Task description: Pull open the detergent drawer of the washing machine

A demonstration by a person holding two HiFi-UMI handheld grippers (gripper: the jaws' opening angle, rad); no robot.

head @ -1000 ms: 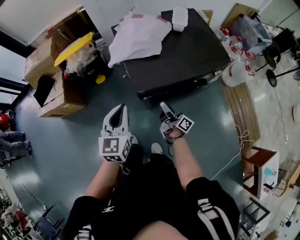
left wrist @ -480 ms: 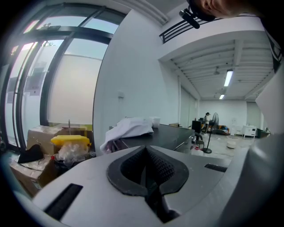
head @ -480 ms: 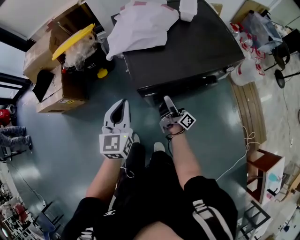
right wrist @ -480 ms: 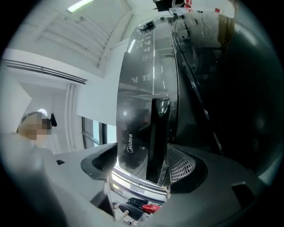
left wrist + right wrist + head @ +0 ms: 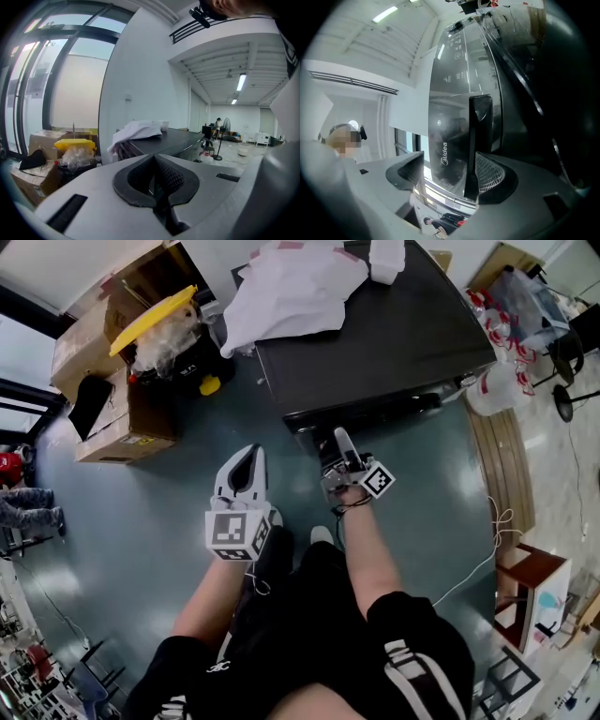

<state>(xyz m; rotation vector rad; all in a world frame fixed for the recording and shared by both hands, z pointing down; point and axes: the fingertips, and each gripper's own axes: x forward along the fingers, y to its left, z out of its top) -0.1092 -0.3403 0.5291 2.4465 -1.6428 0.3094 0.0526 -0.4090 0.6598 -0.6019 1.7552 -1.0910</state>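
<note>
Your right gripper [image 5: 340,439] is held low at the front of the dark washing machine [image 5: 375,343], its tips just beside the upper front panel near the corner on your left. In the right gripper view, the right gripper [image 5: 447,164] has its jaws apart, and between them lies the glossy black panel bearing the Midea mark, which appears to be the face of the detergent drawer [image 5: 450,126], though the wide-angle distortion makes its outline uncertain. A dark bar [image 5: 479,136] on that panel stands just against the ribbed pad of one jaw; the other jaw is well clear of it, and neither jaw is clamped on anything. Your left gripper [image 5: 249,454] hovers above the floor [image 5: 141,512], apart from the machine and to the left of the right gripper. In the left gripper view, the left gripper [image 5: 154,157] has its jaws pressed together with nothing between them, and it looks along the top of the washing machine [image 5: 159,140]. A white cloth [image 5: 291,287] lies crumpled on the machine's lid near its far left corner and is also visible from the left gripper [image 5: 138,129]. To the left of the machine stands a cardboard box [image 5: 112,418] with a yellow lid [image 5: 155,320] beside it.
</note>
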